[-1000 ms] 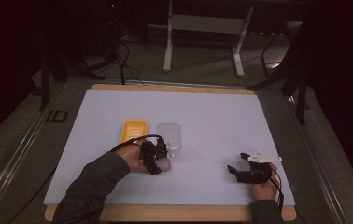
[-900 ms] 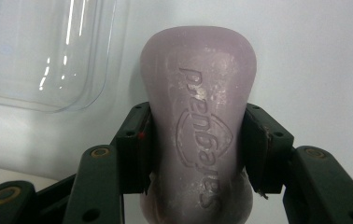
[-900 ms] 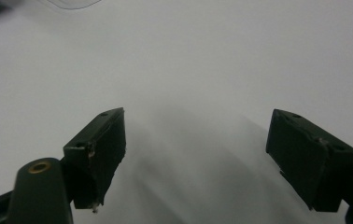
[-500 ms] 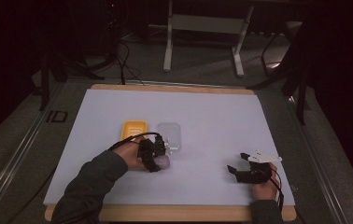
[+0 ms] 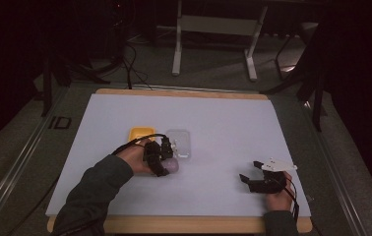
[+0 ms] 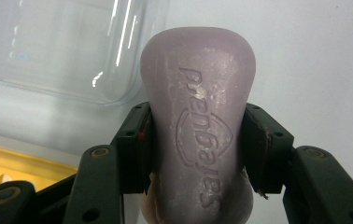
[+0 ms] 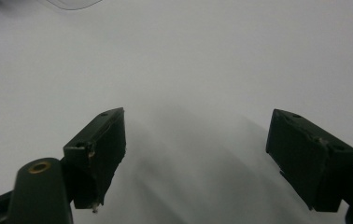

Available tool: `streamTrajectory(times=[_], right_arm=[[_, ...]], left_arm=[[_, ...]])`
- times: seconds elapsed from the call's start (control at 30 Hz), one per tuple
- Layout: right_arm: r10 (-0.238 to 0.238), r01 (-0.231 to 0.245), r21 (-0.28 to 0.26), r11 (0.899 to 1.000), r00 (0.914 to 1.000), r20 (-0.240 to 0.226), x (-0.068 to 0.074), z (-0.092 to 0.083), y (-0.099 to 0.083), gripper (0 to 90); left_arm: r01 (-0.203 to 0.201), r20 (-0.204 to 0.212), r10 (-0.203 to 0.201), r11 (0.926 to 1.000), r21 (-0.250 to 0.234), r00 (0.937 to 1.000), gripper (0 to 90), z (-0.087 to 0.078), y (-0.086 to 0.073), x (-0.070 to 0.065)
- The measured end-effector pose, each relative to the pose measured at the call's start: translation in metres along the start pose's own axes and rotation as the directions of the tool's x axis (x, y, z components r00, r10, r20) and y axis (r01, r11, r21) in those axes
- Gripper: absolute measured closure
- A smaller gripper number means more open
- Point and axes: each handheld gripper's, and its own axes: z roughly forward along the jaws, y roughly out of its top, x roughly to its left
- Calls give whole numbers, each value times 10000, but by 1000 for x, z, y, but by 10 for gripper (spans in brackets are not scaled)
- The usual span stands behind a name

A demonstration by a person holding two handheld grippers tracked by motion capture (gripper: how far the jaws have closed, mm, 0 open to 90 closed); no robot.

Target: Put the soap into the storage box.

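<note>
left gripper [image 5: 167, 160], centre-left of the high view: fingers [image 6: 135, 149] clamped on both sides of a lilac soap bar [image 6: 198, 126] with embossed lettering. bar sits just below the clear tray [image 5: 180, 142]; yellow tray [image 5: 141, 133] beside it to the left. compared with the earlier frame, hand and bar have barely shifted. right gripper [image 5: 251, 173], lower right: fingers [image 7: 100, 149] spread wide, nothing between, over bare white counter [image 5: 223, 118], unmoved.

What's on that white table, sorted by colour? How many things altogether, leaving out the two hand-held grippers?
Purple: 1, the soap bar, clamped in the left gripper
Yellow: 1, the yellow tray
Clear: 1, the clear plastic tray
Total: 3
</note>
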Motion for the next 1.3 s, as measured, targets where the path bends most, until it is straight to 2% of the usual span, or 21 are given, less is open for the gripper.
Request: streamTrajectory(times=[0.17,0.4,0.57,0.7,0.93,1.3], right_arm=[[-9,9,-8,10000,10000,-4,0,0,0,196],[-8,8,2,10000,10000,8,0,0,0,196],[-52,53,-32,10000,10000,61,1,0,0,196],[-34,34,-47,10000,10000,86,1,0,0,196],[-20,21,-36,10000,10000,94,1,0,0,196],[-49,50,-65,10000,9999,112,1,0,0,197]], left_arm=[[121,-26,-121,9999,-3,9999,495,-2,0,3],[15,-39,-15,10000,-4,10000,495,-6,1,4],[137,-101,-137,9999,-9,9999,495,-9,1,6],[87,-137,-87,10000,28,9999,495,-11,0,8],[309,-205,-309,9995,-6,9993,495,-15,-2,10],[450,-159,-448,9990,73,9989,495,-14,-5,15]])
